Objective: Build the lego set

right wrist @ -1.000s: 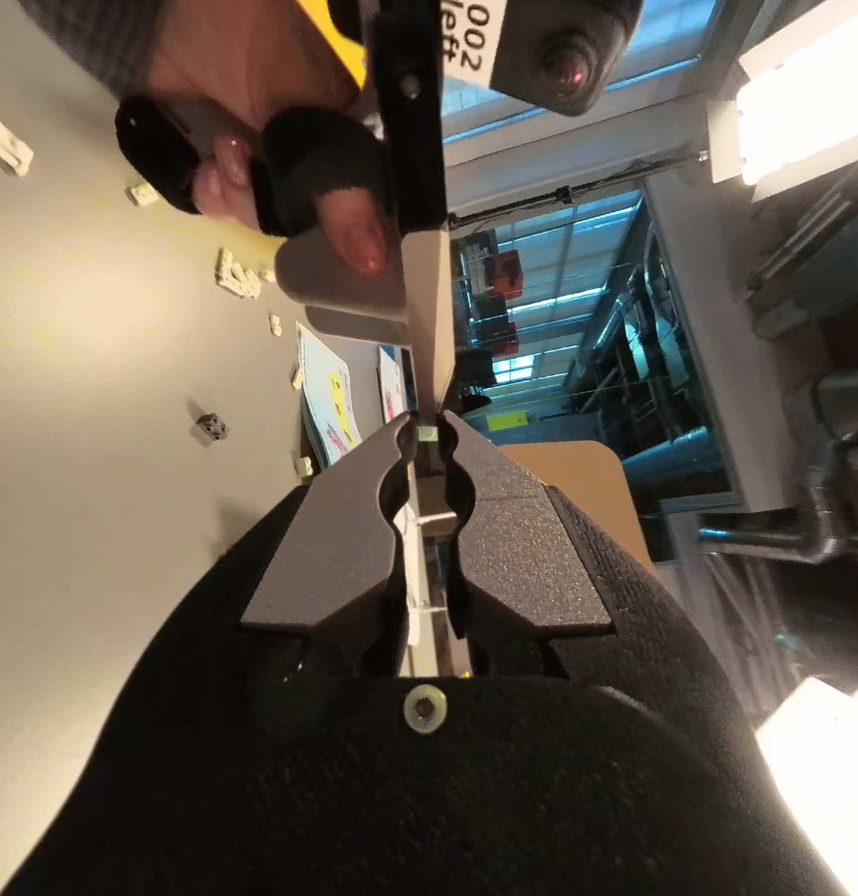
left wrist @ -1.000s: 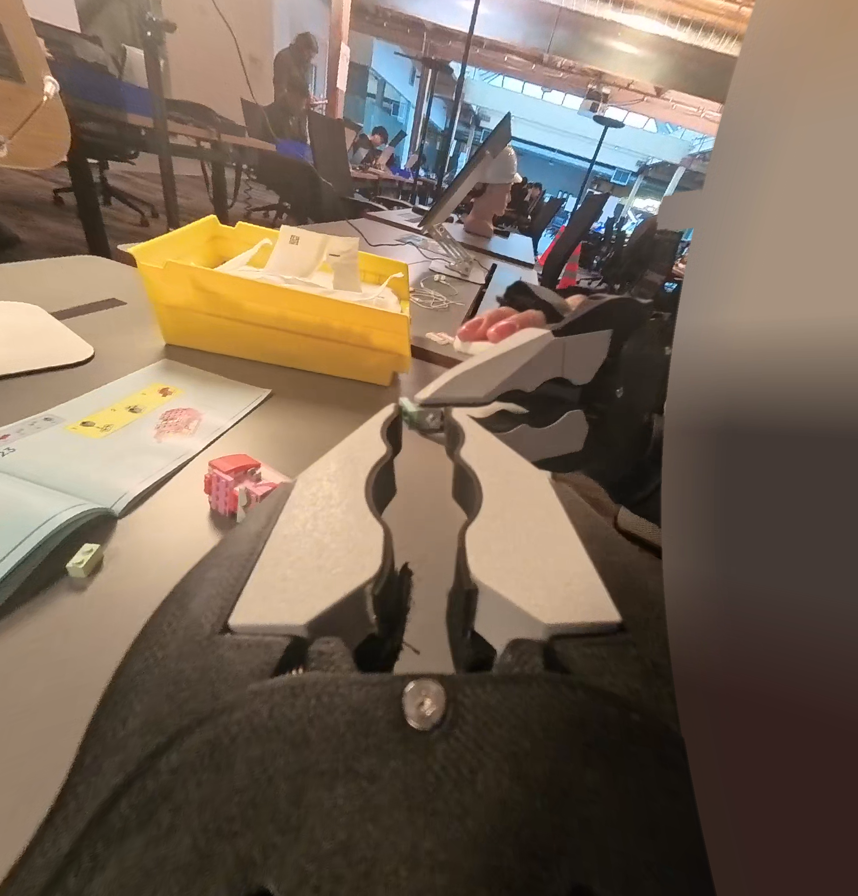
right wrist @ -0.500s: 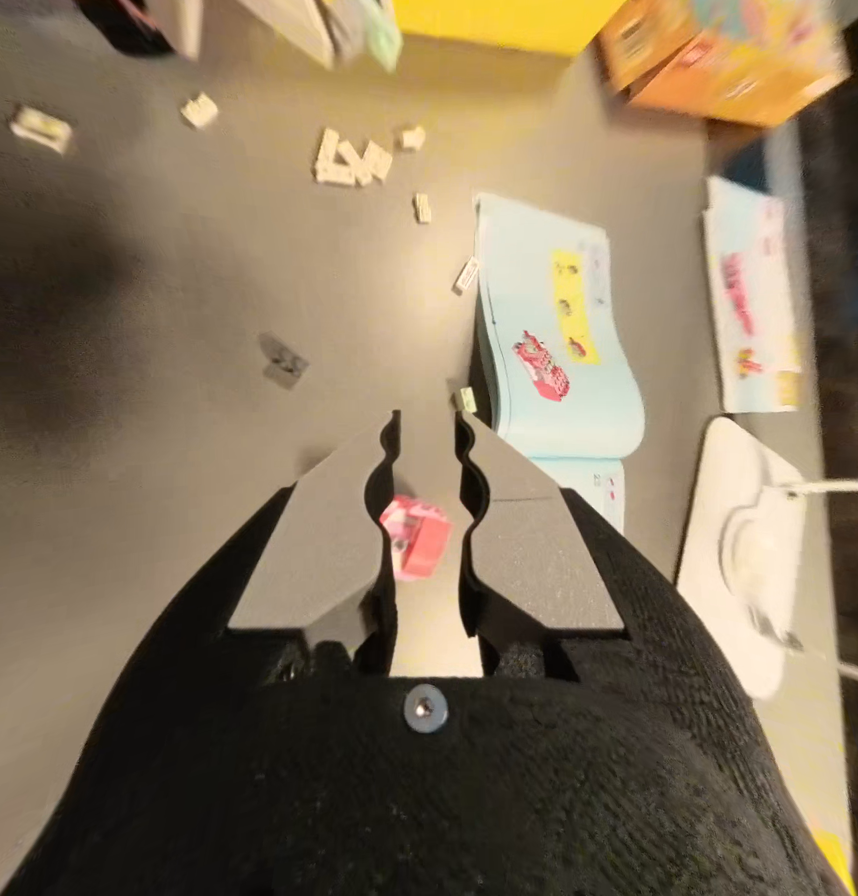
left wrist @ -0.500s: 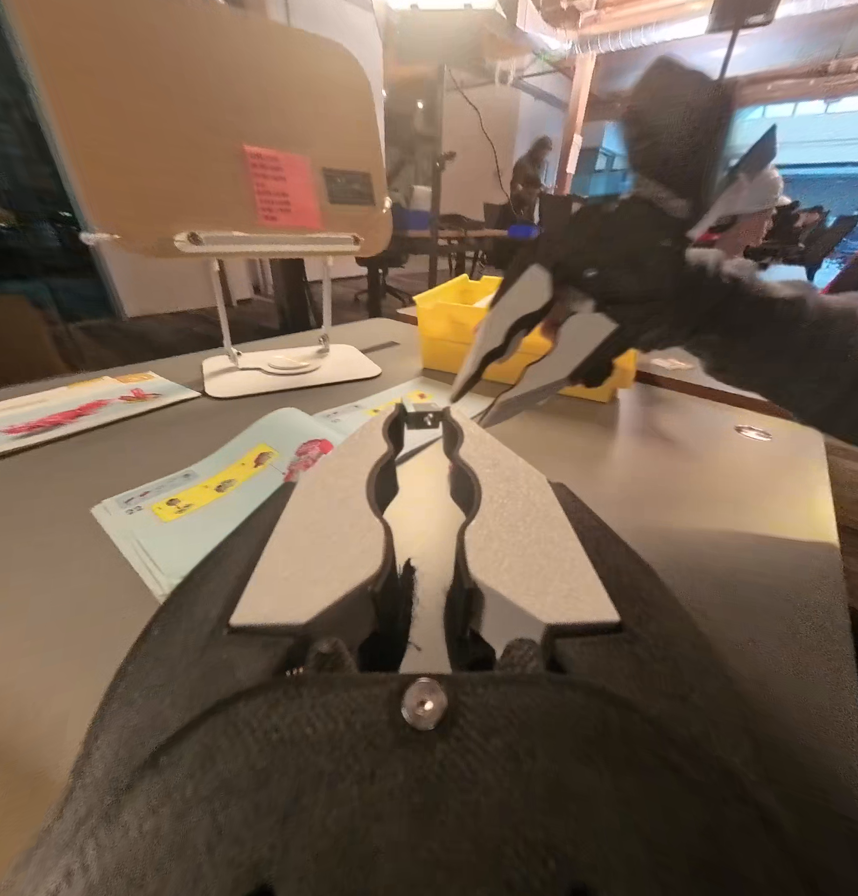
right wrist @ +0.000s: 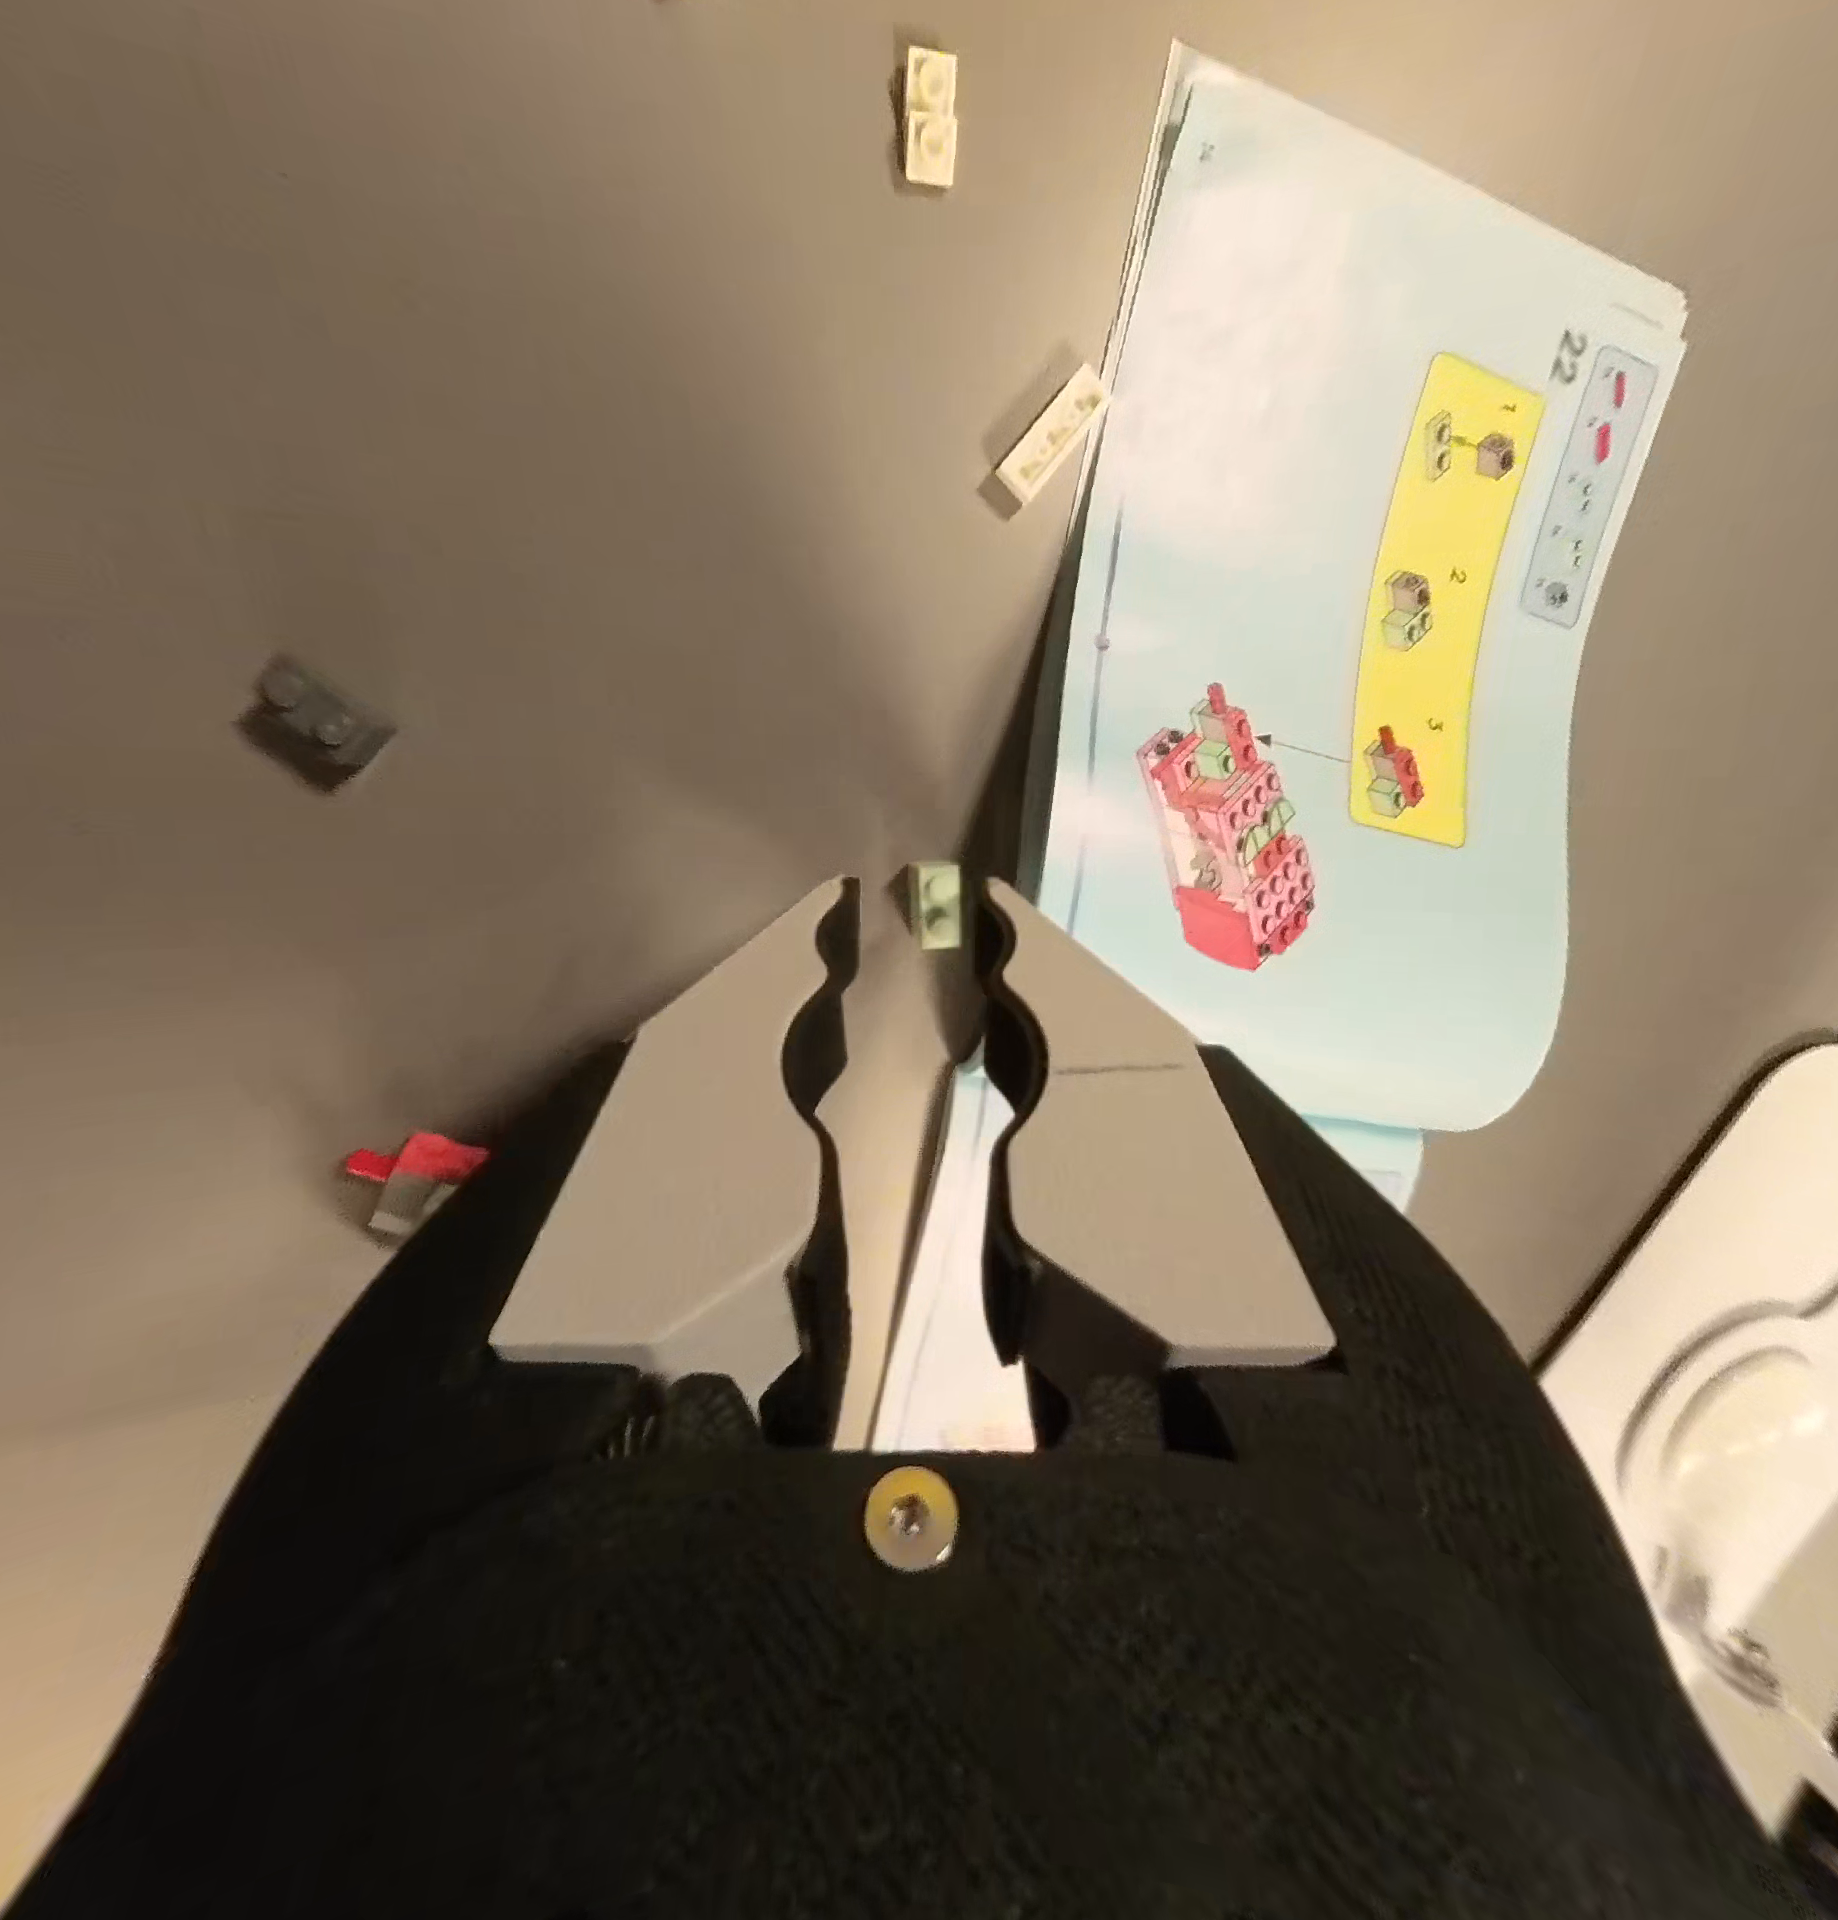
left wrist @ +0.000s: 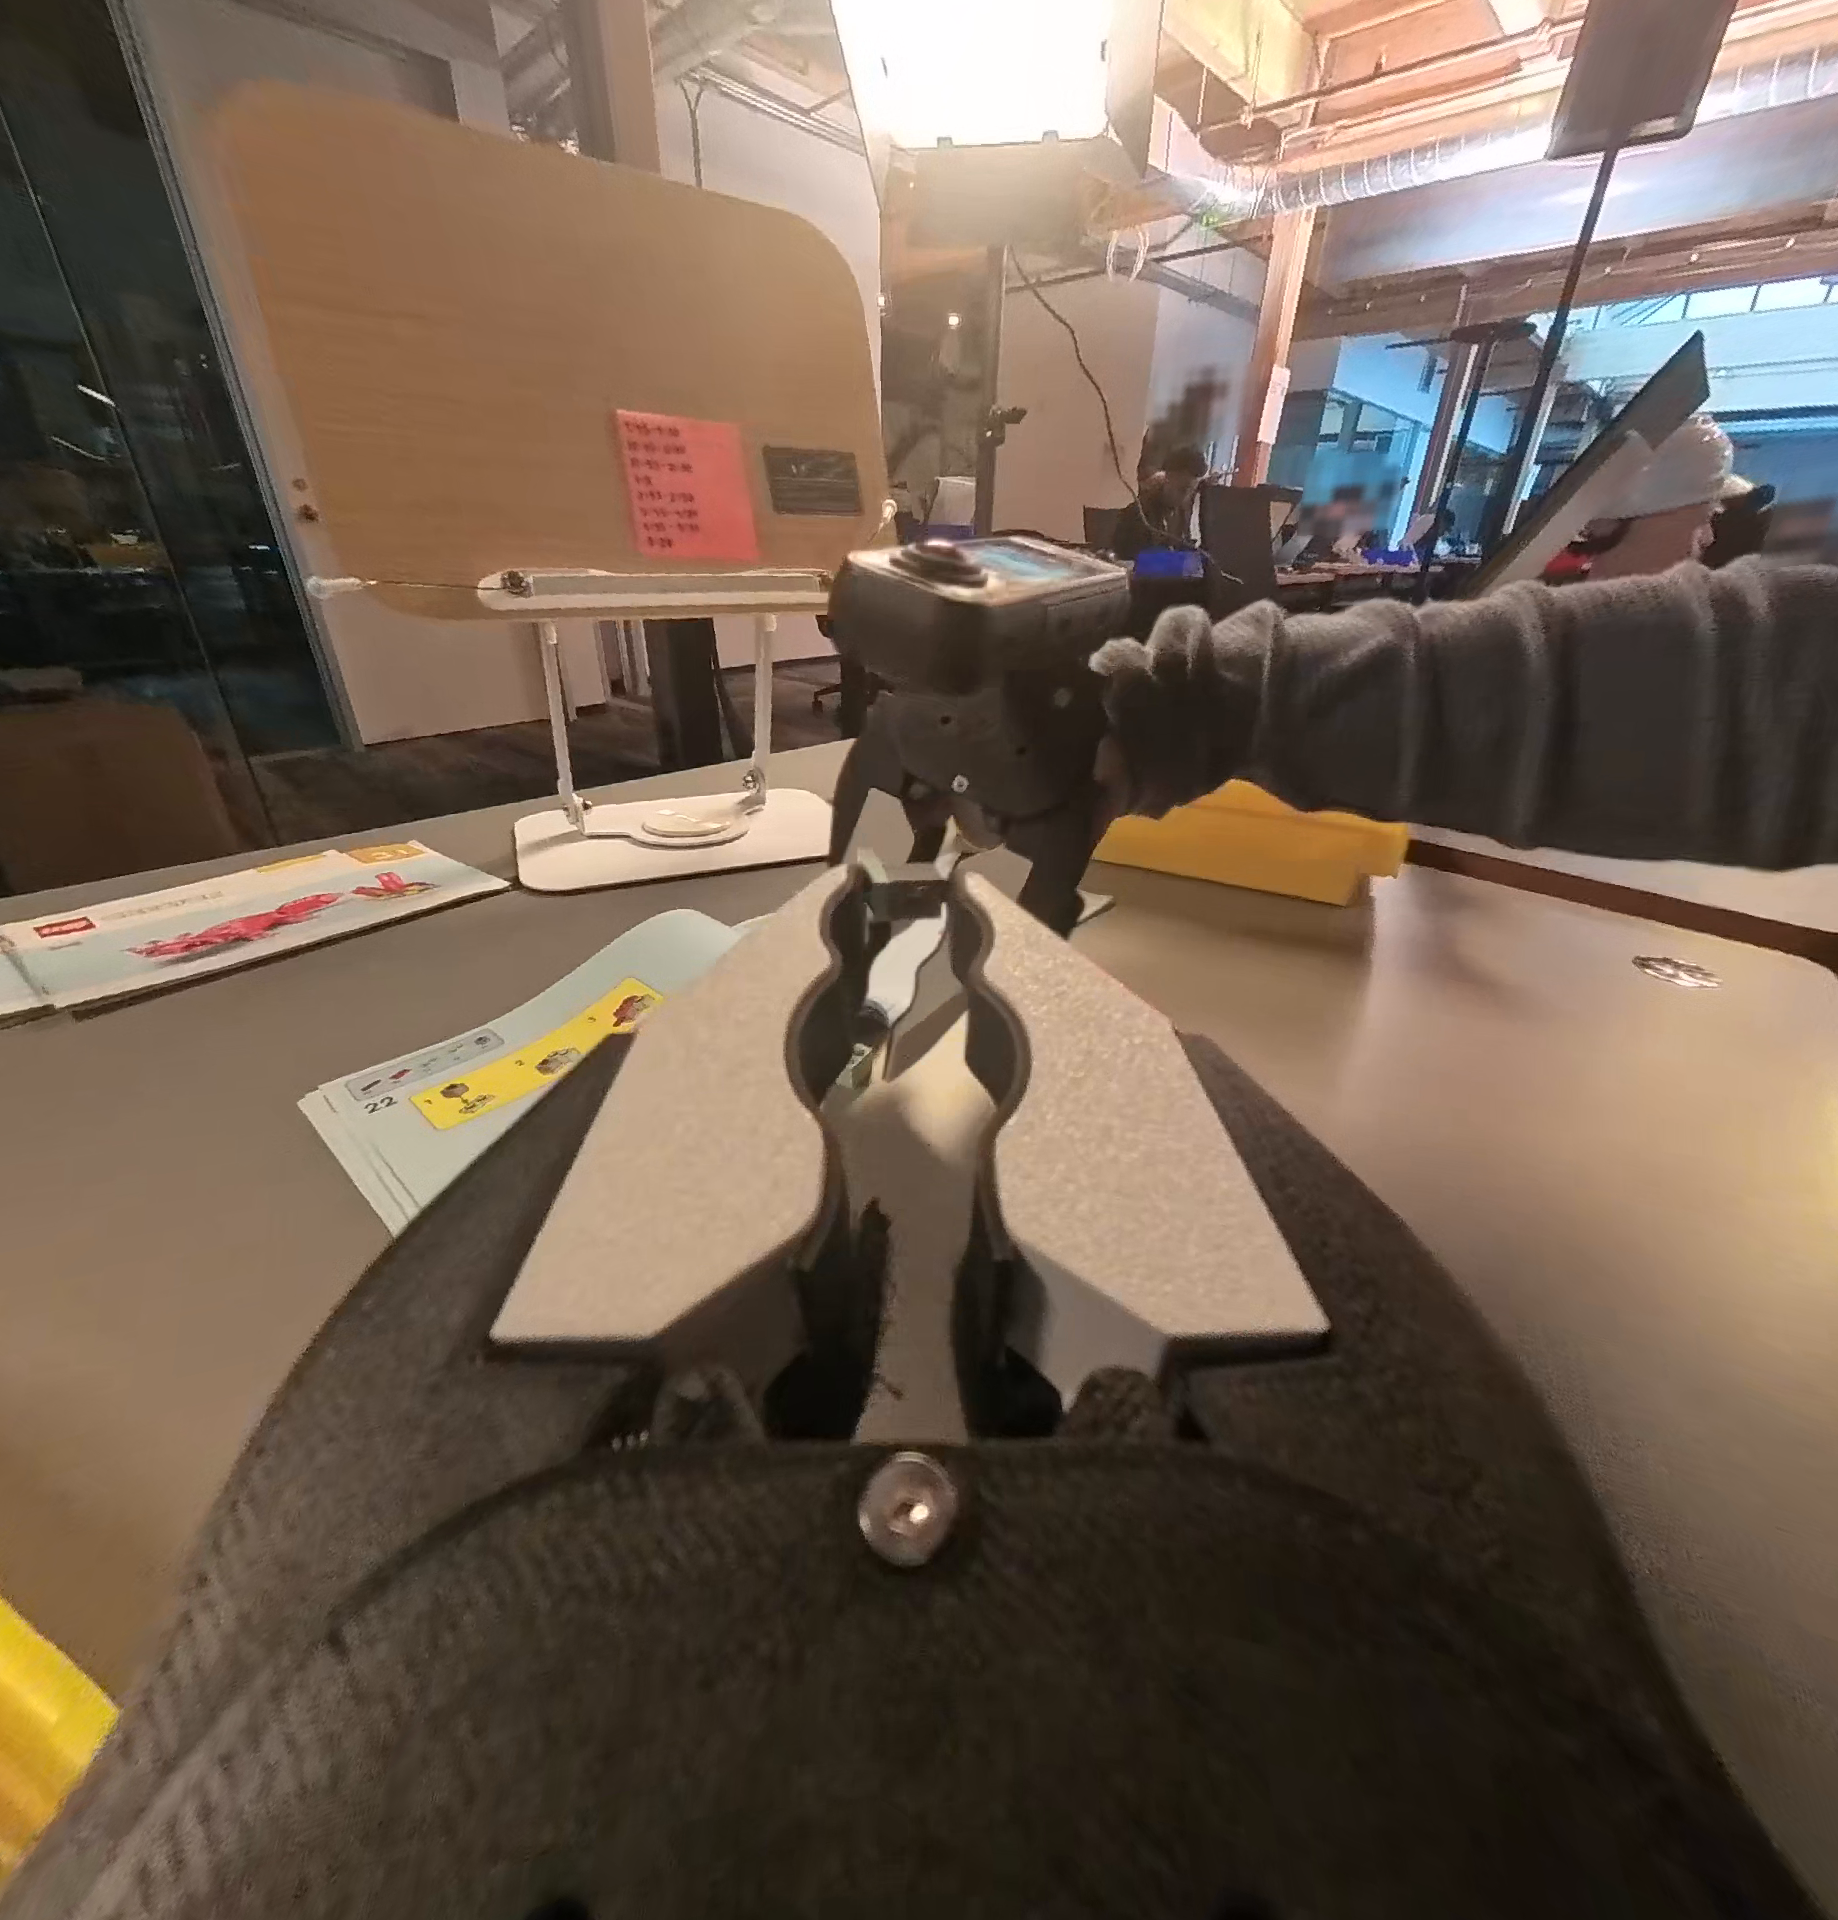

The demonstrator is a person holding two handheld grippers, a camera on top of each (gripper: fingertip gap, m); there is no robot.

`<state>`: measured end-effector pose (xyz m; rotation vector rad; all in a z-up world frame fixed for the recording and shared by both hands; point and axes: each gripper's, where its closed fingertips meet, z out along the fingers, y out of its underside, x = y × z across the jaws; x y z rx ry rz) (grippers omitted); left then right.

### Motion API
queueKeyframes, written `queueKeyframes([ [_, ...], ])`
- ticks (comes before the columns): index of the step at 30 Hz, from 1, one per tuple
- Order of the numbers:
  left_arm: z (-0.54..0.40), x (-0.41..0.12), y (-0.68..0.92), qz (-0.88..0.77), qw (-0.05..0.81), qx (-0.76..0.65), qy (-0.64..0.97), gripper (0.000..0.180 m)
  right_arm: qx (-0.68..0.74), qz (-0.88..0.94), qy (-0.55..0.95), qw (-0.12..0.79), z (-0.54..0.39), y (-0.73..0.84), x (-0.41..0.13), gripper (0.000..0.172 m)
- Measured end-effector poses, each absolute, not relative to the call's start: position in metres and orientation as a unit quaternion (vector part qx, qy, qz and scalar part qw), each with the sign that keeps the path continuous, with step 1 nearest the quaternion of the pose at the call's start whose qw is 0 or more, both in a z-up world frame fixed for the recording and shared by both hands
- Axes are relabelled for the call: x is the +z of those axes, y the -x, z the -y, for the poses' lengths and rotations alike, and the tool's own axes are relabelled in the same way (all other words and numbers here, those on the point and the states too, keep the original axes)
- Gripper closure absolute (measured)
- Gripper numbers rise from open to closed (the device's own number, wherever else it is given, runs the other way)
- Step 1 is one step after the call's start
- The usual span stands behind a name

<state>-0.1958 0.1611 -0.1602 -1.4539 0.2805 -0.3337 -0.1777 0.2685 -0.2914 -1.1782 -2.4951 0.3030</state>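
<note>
A small dark brick is gripped at the tips of the left gripper. The right gripper is held open over the table, with a pale green brick lying nearer its right finger, beside the booklet. The open jaws are judged to be off-centre on it. Half a second ago a pink model was framed there instead.

I am seeing an open instruction booklet lying on the grey table. A wooden board is standing on a white stand, a yellow bin sitting beyond.
</note>
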Motion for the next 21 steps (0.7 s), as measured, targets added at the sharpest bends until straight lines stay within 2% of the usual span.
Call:
queueKeyframes([
  [2, -0.161, -0.161, 0.196, -0.127, 0.725, -0.153, 0.66, 0.167, 0.092, 0.89, 0.416, 0.164, -0.271, 0.18, -0.294, 0.154],
  [4, -0.16, -0.159, 0.196, -0.126, 0.728, -0.155, 0.656, 0.167, 0.083, 0.894, 0.422, 0.127, -0.271, 0.177, -0.3, 0.164],
  [6, -0.161, -0.16, 0.195, -0.126, 0.726, -0.156, 0.657, 0.167, 0.095, 0.891, 0.431, 0.108, -0.268, 0.174, -0.296, 0.165],
  [12, -0.16, -0.159, 0.195, -0.122, 0.726, -0.175, 0.654, 0.166, 0.167, 0.832, 0.477, 0.229, -0.255, 0.149, -0.221, 0.166],
  [14, -0.159, -0.159, 0.192, -0.124, 0.724, -0.185, 0.653, 0.166, 0.209, 0.808, 0.513, 0.202, -0.228, 0.114, -0.211, 0.166],
  [18, -0.159, -0.162, 0.181, -0.141, 0.711, -0.207, 0.657, 0.166, 0.156, 0.81, 0.55, 0.129, -0.186, 0.045, -0.26, 0.166],
  [21, -0.159, -0.166, 0.17, -0.164, 0.7, -0.216, 0.66, 0.166, 0.151, 0.79, 0.579, 0.132, -0.173, 0.023, -0.281, 0.166],
])
